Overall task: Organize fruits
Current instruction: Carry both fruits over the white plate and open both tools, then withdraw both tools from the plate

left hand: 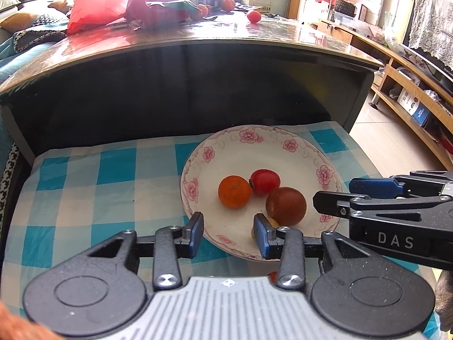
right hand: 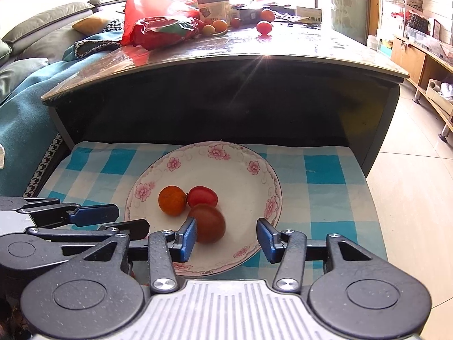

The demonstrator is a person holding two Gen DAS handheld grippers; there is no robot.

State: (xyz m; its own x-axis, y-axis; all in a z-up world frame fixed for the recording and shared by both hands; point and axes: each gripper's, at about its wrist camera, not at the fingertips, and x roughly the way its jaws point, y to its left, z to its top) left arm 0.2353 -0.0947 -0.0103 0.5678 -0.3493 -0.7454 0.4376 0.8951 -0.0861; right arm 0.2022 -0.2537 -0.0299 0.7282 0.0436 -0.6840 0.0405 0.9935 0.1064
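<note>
Plate (right hand: 256, 170) lower centre, holding orange (right hand: 172, 200), red tomato (right hand: 202, 196), brown tomato (right hand: 209, 222). Both tongs part-open, empty: left gripper (left hand: 228, 233), right gripper (right hand: 226, 239). More fruit (right hand: 264, 27) top, on far table (right hand: 311, 45), beyond both.

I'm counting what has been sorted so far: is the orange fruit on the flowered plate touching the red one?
Yes, in the right wrist view the orange fruit sits against the red fruit on the plate.
</note>
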